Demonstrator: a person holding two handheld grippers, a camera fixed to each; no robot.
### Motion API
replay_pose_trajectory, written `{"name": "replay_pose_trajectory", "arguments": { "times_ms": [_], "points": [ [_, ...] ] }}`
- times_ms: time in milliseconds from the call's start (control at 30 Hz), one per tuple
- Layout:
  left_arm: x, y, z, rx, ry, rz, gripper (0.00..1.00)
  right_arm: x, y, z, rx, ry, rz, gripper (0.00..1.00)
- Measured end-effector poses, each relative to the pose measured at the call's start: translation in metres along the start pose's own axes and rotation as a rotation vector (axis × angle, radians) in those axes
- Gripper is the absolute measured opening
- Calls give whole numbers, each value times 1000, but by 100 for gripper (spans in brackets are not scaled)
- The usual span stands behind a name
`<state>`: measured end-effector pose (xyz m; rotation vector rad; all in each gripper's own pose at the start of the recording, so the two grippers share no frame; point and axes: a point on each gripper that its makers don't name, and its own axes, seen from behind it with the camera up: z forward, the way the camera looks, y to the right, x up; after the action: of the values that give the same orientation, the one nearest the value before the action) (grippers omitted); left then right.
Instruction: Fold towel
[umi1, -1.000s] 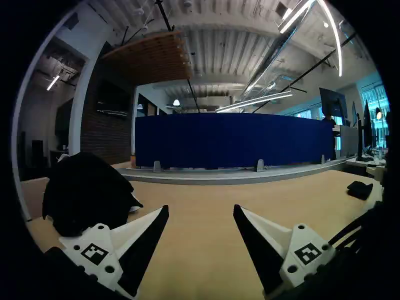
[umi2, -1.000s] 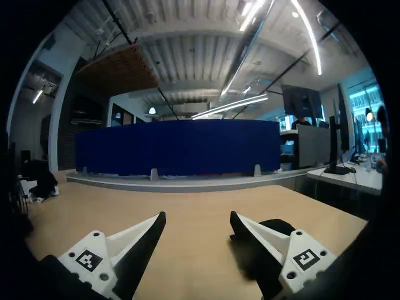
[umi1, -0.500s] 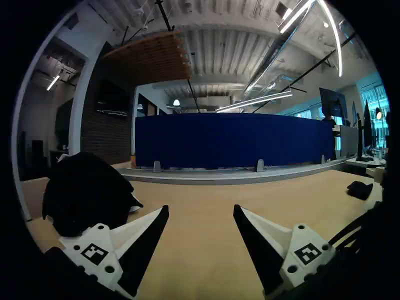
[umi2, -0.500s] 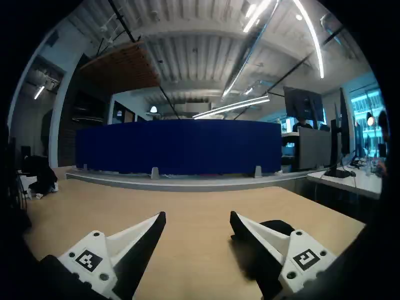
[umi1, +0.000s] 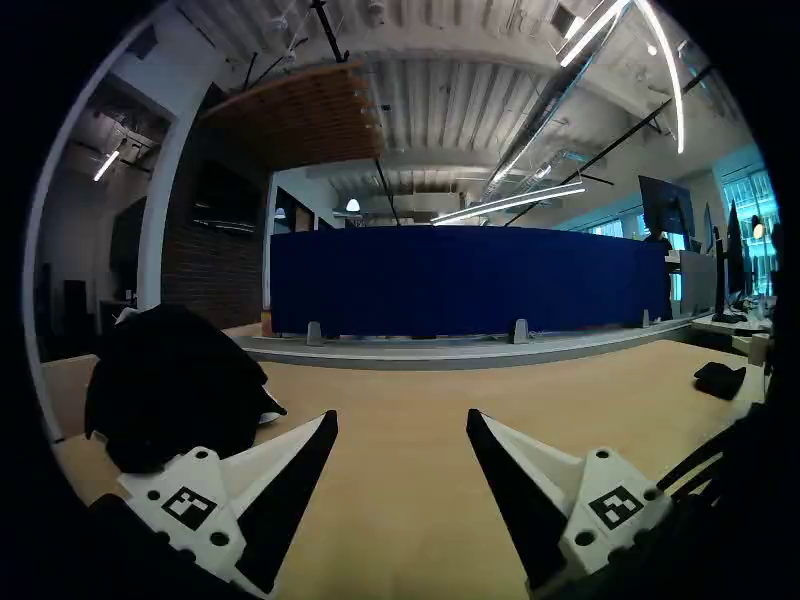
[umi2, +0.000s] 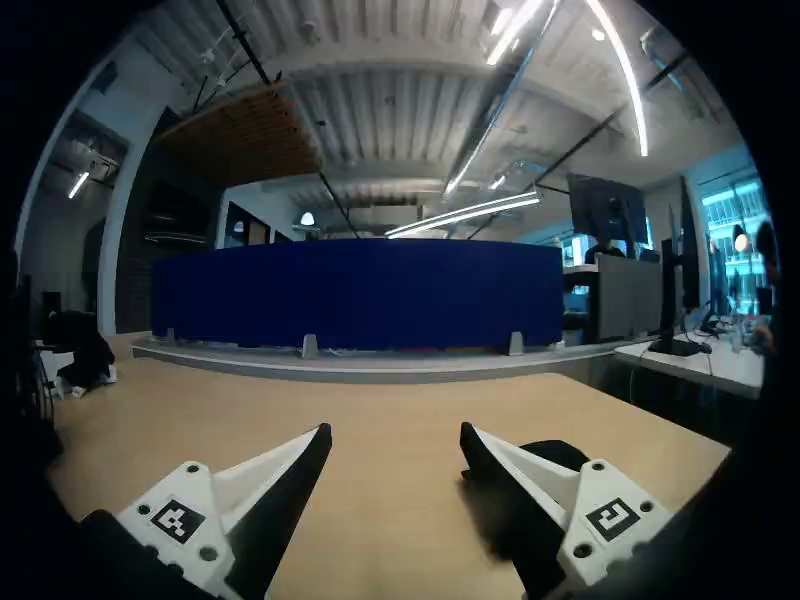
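Observation:
In the left gripper view my left gripper (umi1: 402, 425) hangs open just above a light wooden table (umi1: 420, 400), nothing between its fingers. A crumpled black cloth heap (umi1: 170, 385) lies on the table just left of the left finger, partly hidden behind it. A small dark folded cloth (umi1: 720, 378) rests far right near the table edge. In the right gripper view my right gripper (umi2: 395, 438) is open over the same table (umi2: 380, 410). A small dark cloth (umi2: 545, 455) lies right behind its right finger. The black heap (umi2: 80, 362) appears far left.
A blue divider panel (umi1: 460, 280) on a grey base stands along the table's far side. Desks with monitors (umi2: 680, 330) stand to the right past the table's edge. Bare tabletop stretches ahead of both grippers.
The right gripper view has tipped very slightly, shifting the scene a little. The left gripper and the cloths have not moved.

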<state>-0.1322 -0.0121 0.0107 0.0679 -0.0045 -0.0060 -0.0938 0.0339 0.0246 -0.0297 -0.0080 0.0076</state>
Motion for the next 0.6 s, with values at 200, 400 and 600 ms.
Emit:
{"name": "replay_pose_trajectory", "arguments": {
  "times_ms": [200,400,600],
  "points": [
    [0,0,1,0,0,0,96,0,0,-1,0,0,0,100],
    [0,0,2,0,0,0,96,0,0,-2,0,0,0,100],
    [0,1,2,0,0,0,96,0,1,-4,0,0,0,99]
  ]
}}
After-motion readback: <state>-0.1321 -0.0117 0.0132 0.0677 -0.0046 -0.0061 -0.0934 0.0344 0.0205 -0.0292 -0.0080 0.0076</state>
